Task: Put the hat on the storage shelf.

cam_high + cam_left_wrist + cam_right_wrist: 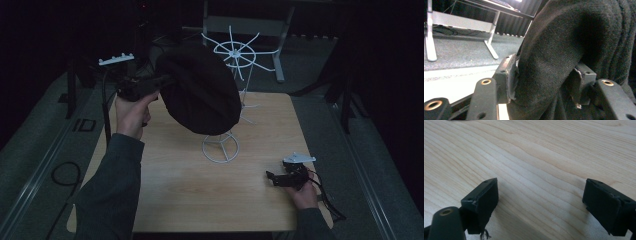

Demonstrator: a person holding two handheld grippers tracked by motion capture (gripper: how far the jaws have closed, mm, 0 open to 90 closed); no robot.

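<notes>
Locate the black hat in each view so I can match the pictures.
High view: the black hat hangs upper centre, before the white wire stand.
Left gripper view: hat centre and right, clamped by the left gripper.
Right gripper view: not in it.
Shared landmark: the wooden table.

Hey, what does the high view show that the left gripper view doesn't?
High view alone: the white wire stand, the right tool resting open on the wooden table, and both forearms. Left gripper view alone: the knitted weave of the black hat bunched between its jaws. Both: the left tool shut on the hat, and grey floor behind.
</notes>
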